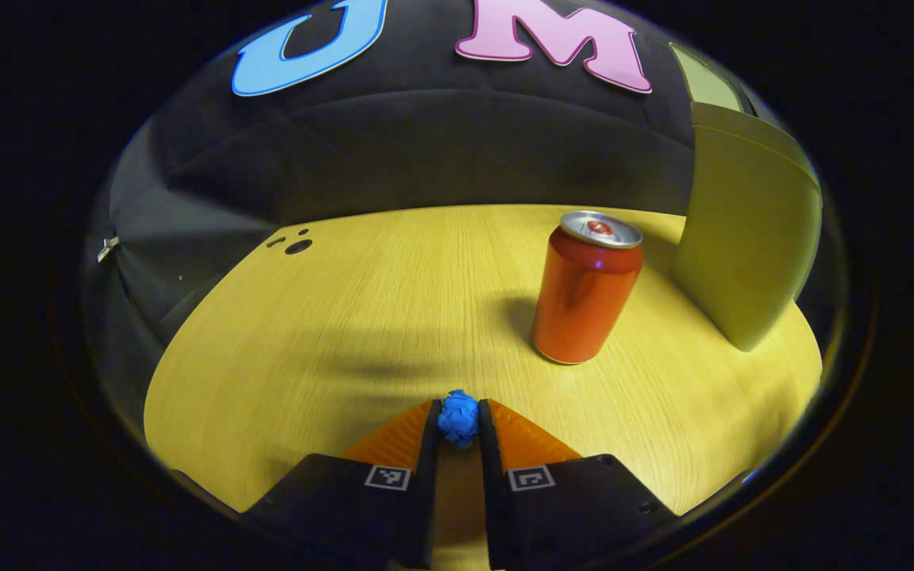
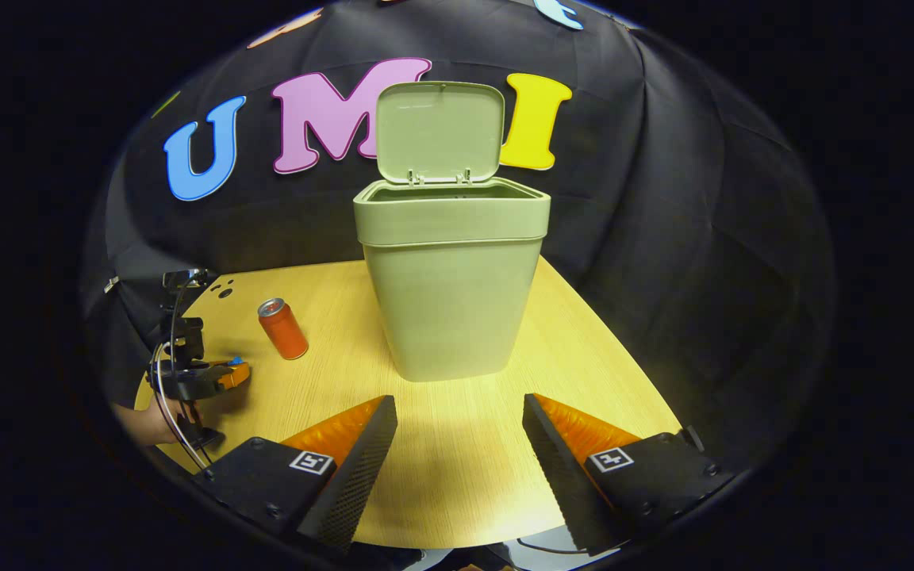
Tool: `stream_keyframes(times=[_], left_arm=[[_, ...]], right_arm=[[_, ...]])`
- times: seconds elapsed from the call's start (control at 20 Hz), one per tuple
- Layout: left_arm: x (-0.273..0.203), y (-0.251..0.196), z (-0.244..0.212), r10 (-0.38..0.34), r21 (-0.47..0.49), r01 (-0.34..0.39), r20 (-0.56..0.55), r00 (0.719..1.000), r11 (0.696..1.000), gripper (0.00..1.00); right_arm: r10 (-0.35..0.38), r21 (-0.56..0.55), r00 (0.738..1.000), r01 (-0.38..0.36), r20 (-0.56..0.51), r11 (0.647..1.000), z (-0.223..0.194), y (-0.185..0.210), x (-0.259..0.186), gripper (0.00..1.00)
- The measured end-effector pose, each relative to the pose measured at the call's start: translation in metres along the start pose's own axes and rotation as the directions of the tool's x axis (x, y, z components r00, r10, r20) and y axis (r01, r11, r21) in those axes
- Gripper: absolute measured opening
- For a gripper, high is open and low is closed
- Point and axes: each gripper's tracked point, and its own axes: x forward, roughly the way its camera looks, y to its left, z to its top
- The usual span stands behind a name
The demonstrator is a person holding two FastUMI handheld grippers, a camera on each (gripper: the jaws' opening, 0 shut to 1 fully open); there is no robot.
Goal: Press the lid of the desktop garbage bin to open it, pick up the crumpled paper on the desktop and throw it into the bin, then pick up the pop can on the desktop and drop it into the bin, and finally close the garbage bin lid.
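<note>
While the left claw (image 1: pixel 458 420) pinches the crumpled paper (image 1: pixel 458 418) low over the table (image 1: pixel 346 317), the right claw (image 2: pixel 457 444) hangs released.

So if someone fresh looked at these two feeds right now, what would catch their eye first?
Probably the green bin standing mid-table in the right gripper view, its lid flipped upright and the mouth open. Next, the red pop can standing upright on the wooden table, just left of the bin. Then the blue crumpled paper pinched between the left gripper fingers, low over the table, while the right gripper waits open in front of the bin.
</note>
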Motion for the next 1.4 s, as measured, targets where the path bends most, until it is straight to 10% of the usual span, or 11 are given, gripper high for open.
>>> stream_keyframes(times=[0.5,1.4], left_arm=[[-0.099,-0.050,0.116,-0.039,0.013,0.037,0.190,0.981,0.999,0.30],[-0.155,-0.294,0.271,-0.430,0.238,0.363,0.371,0.823,0.901,0.30]], right_arm=[[0.136,-0.029,0.991,-0.135,0.015,0.990,0.014,-0.020,0.033,1.00],[0.160,0.027,0.987,-0.161,0.017,0.987,0.010,-0.085,0.046,0.99]])
